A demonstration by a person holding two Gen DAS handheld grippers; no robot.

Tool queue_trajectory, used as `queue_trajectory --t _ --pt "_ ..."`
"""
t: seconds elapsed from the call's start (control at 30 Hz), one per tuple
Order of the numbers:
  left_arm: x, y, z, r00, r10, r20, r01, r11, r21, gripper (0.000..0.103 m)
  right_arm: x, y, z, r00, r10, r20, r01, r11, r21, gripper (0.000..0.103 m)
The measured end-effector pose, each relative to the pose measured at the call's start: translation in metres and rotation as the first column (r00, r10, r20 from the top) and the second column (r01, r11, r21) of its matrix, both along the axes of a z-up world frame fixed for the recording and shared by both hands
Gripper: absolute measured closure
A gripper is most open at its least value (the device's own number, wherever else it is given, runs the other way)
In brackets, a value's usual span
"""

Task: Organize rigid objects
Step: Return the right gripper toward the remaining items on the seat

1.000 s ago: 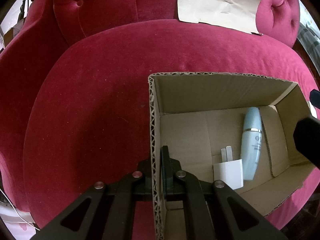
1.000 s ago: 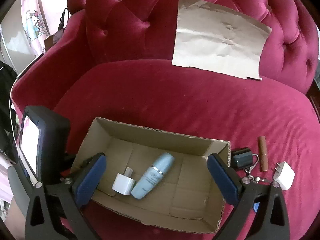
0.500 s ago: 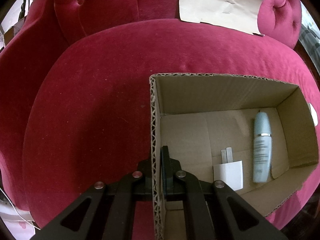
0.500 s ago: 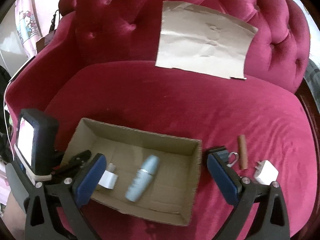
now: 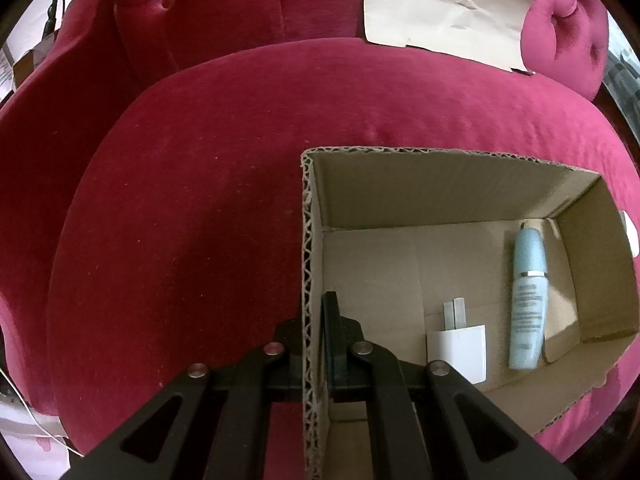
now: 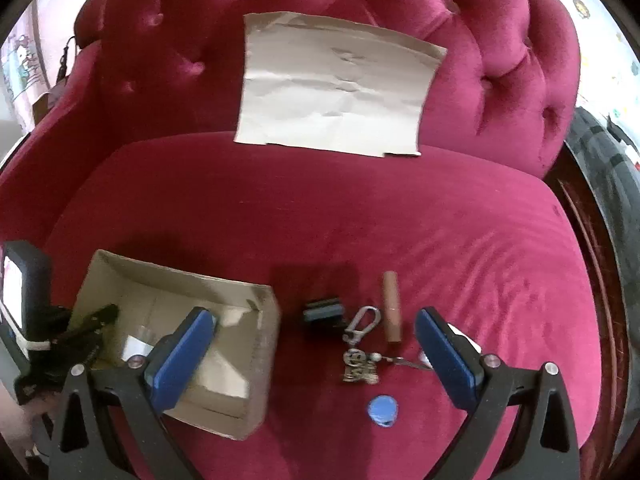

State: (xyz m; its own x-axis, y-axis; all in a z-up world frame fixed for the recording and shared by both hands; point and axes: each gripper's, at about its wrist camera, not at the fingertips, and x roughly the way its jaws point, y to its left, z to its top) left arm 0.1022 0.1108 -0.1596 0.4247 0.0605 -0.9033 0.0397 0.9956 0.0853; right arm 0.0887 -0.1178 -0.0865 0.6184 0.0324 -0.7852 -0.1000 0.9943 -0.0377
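- Left gripper (image 5: 316, 344): jaws closed flat on the end wall of the cardboard box (image 5: 307, 264), one finger outside, one inside. It pins the box on the sofa seat (image 5: 192, 208).
- Right gripper (image 6: 316, 344): jaws wide apart, nothing between them, poised over the loose items on the front part of the seat, to the right of the box.
- Task items already in the box: a white charger plug (image 5: 458, 344) and a pale blue bottle (image 5: 526, 300), both lying on the floor of the box.
- Task items outside the box: a dark clip (image 6: 323, 309), a key ring with carabiner (image 6: 360, 344), a brown stick (image 6: 391, 306) and a blue disc (image 6: 383, 410). A white object lies partly hidden behind the right finger; its identity cannot be told.
- Risk: the items lie close together. Jaws this wide could trap two at once, or drag the key chain across its neighbours.
- Risk: the plush seat yields, so a small item may sink or tip out of the pads on closing.
- Risk: a slip of the left hold would let the box shift.
- Surroundings: a cardboard sheet (image 6: 336, 84) leans against the back cushion, well clear. The box's near wall stands between the items and the box floor.
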Motion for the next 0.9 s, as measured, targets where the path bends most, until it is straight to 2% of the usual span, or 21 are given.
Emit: queue_trajectory --t 0.4,0.9 --pt "-0.006 -0.003 -0.001 1.000 0.018 0.013 -0.018 1.000 0.006 0.097 0.007 -0.056 -0.008 0.996 -0.082 -0.022 0.082 0.996 -0.040 0.000" --pt "-0.012 0.007 -0.004 0.999 0.019 0.032 -0.019 1.000 -0.020 0.097 0.019 -0.101 -0.058 0.988 -0.128 -0.092 0.120 0.989 -0.084 0.000"
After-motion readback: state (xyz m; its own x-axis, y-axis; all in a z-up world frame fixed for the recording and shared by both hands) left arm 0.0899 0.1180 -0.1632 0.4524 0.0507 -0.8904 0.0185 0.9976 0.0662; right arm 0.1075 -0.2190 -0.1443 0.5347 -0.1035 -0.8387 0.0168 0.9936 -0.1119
